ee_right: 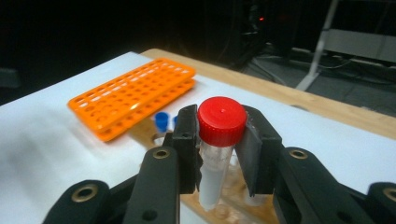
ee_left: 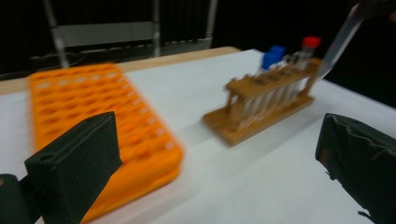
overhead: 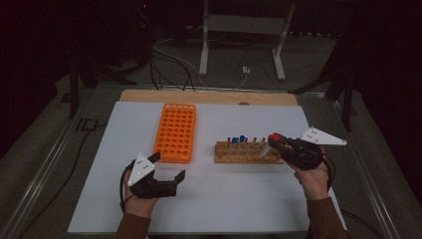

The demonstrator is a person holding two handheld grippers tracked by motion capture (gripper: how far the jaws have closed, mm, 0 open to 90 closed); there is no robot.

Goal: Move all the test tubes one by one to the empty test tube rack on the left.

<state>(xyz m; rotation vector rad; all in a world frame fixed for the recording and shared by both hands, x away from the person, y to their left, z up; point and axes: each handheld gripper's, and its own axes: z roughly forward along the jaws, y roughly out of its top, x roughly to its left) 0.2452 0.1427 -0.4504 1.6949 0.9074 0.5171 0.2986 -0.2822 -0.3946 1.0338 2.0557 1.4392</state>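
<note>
Red-capped tube, high view: the right gripper point(overhead: 276, 143) holds the red-capped tube point(overhead: 270, 142) tilted just above the right end of the wooden rack point(overhead: 246, 152), its lower end near the rack's top bar.
Left gripper, high view: the left gripper point(overhead: 168, 168) rests low over the white table point(overhead: 219, 199), near the orange rack point(overhead: 175, 132), jaws apart with nothing between them.
Left gripper view: both black jaws stand wide and empty; beyond them lie the orange rack point(ee_left: 100, 123) and the wooden rack point(ee_left: 266, 100), which carries a blue-capped tube point(ee_left: 273, 56) and another red-capped one; the picture is blurred.
Right gripper view: the jaws are clamped on the red-capped tube point(ee_right: 219, 140) just under its cap, the tube hanging clear over the wooden rack point(ee_right: 224, 200), with the orange rack point(ee_right: 135, 95) farther off.
Step in hand: by judgement, a tube lifted from the wooden rack for transfer.
Next move: likely carrying it to the orange rack, keeping it upright and lining its tip over one free hole before lowering.
</note>
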